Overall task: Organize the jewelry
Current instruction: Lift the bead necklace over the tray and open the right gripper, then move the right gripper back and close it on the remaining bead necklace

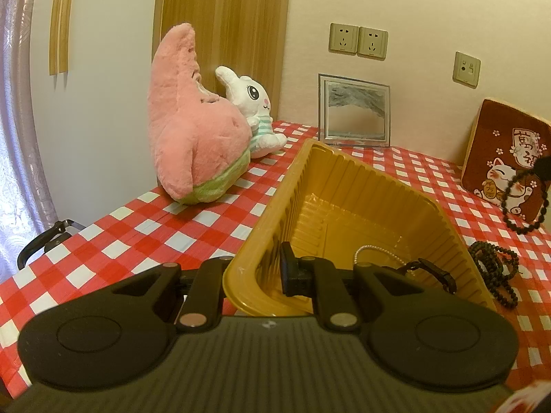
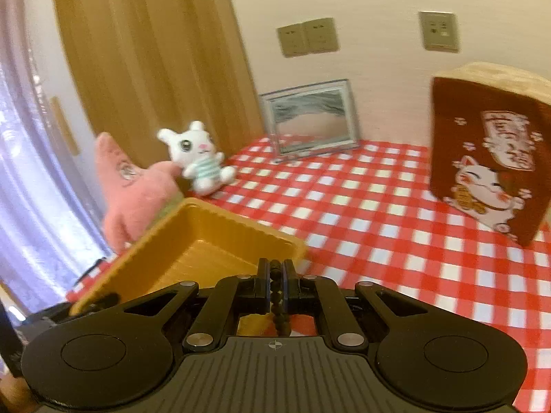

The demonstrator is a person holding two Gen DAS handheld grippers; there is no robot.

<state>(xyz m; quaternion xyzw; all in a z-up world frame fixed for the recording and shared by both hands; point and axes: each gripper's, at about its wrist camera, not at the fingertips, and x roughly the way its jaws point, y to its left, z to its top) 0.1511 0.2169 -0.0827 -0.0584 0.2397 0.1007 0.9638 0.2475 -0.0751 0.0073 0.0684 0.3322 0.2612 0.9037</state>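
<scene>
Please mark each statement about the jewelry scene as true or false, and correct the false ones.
1. The left claw grips the wall of the yellow tray. True.
2. The right claw is open and holds nothing. False: it is shut on a dark bead bracelet.
3. The tray has nothing in it. False: a silver chain lies inside.
4. More dark beads lie on the checked tablecloth beside the tray. True.
5. The white rabbit toy sits inside the tray. False: it sits on the cloth beside the pink plush.
</scene>
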